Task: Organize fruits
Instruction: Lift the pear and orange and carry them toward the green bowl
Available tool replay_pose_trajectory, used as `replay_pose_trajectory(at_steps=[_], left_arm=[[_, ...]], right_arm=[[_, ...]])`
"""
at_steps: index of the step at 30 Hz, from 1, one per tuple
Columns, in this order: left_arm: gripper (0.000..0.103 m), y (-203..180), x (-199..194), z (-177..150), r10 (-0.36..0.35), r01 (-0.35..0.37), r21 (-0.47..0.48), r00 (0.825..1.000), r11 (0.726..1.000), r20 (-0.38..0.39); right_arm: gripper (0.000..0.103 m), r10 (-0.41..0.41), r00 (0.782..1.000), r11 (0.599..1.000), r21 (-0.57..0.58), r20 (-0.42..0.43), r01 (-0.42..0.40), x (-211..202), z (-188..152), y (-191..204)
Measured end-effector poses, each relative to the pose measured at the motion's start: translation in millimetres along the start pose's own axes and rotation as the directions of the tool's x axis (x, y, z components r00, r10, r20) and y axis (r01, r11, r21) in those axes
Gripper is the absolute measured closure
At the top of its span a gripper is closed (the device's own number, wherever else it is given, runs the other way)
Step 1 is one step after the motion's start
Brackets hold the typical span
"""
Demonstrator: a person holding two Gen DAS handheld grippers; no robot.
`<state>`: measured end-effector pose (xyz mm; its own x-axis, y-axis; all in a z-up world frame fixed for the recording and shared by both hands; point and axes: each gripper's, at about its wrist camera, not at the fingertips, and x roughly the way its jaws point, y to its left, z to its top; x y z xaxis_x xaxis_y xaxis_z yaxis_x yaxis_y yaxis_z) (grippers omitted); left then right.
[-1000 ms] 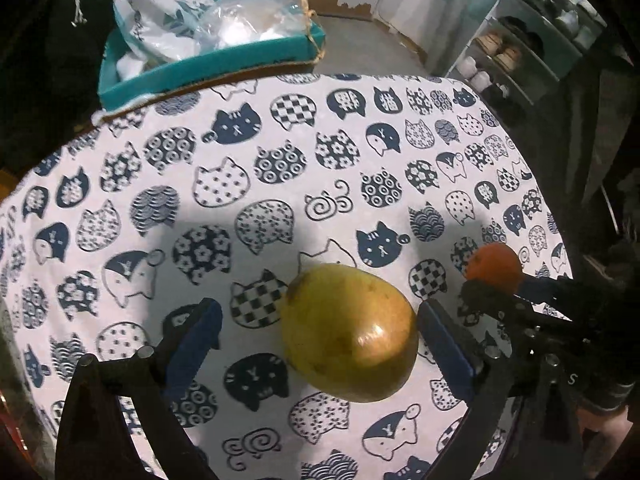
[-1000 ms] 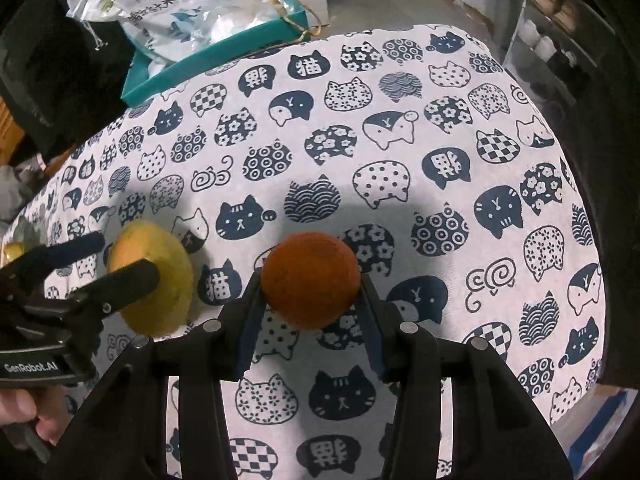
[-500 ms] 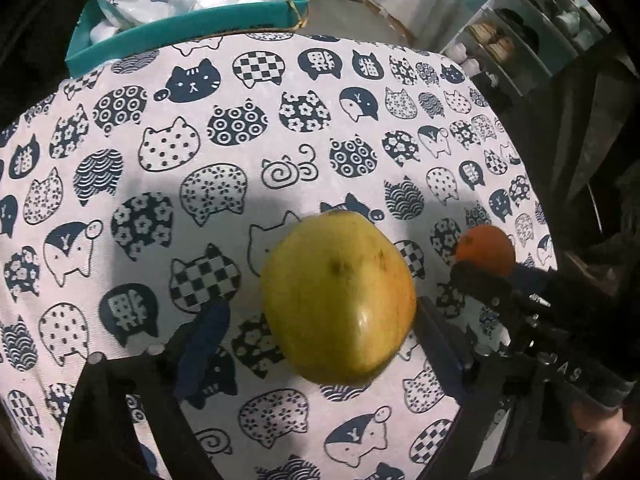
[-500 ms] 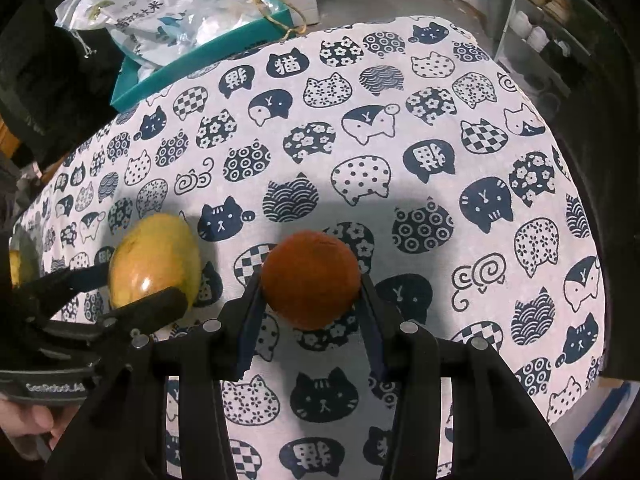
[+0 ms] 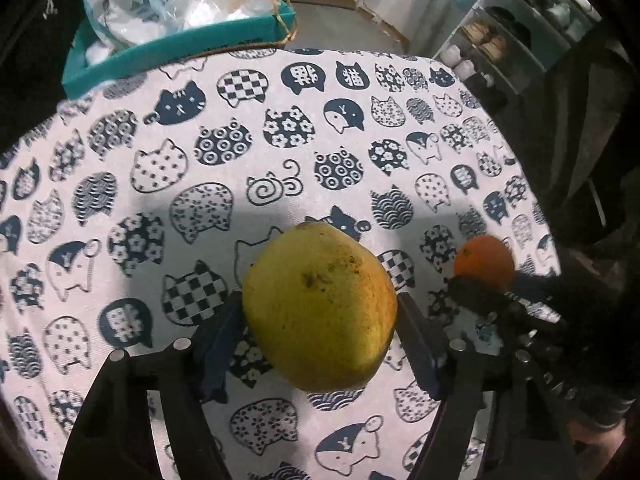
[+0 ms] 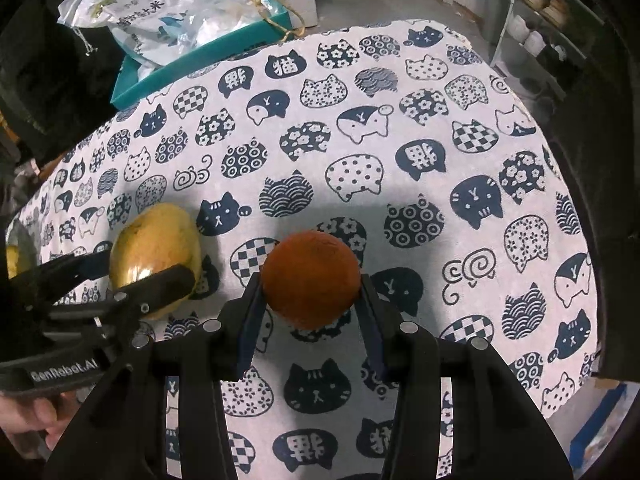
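We read "GenRobot.AI" on the left gripper's (image 6: 132,280) strap at eight o'clock. The tablecloth (image 6: 400,92) cats carry the character 猫 at twelve o'clock.

You are looking at a white cloth (image 5: 224,208) showing navy cat heads filled with checks, flowers, rings, dots and waves, plus navy swirls. The mango (image 5: 320,308) is showing yellow-green with brown specks, shading to orange along its right edge. The orange (image 6: 311,279) is showing a deep, dull orange. The left gripper (image 5: 320,328) and the right gripper (image 6: 311,312) are showing black frames with dark blue pads. The box (image 5: 180,46) is showing teal, holding white and clear bags (image 6: 160,12).
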<state>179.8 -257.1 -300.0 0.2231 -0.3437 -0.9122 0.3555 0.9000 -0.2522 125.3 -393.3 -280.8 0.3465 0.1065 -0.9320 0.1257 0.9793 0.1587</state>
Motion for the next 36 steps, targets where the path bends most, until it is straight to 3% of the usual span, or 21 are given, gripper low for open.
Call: replay_pose_trajectory(at_steps=[3,14,36], left_arm=[[0.027,2.3,-5.4,-4.0,0.048,-0.048,0.011,0.999,0.999,0.02],[0.027,22.8,-50.9,-6.7,0.095,-0.094,-0.021,0.99,0.995,0.103],[0.027,45.4,-172.3,-41.0,0.207,-0.206,-0.033,0.937,0.978,0.281]], right_arm=[[0.059,-0.009,1.0,1.0,-0.006,0.015,0.009,-5.8,2.2,0.2],[0.059,-0.048,0.995,0.997,-0.05,0.089,0.052,-38.2,11.0,11.4],[0.059,-0.02,0.977,0.983,-0.172,0.211,0.058,-102.6,13.6,64.2]])
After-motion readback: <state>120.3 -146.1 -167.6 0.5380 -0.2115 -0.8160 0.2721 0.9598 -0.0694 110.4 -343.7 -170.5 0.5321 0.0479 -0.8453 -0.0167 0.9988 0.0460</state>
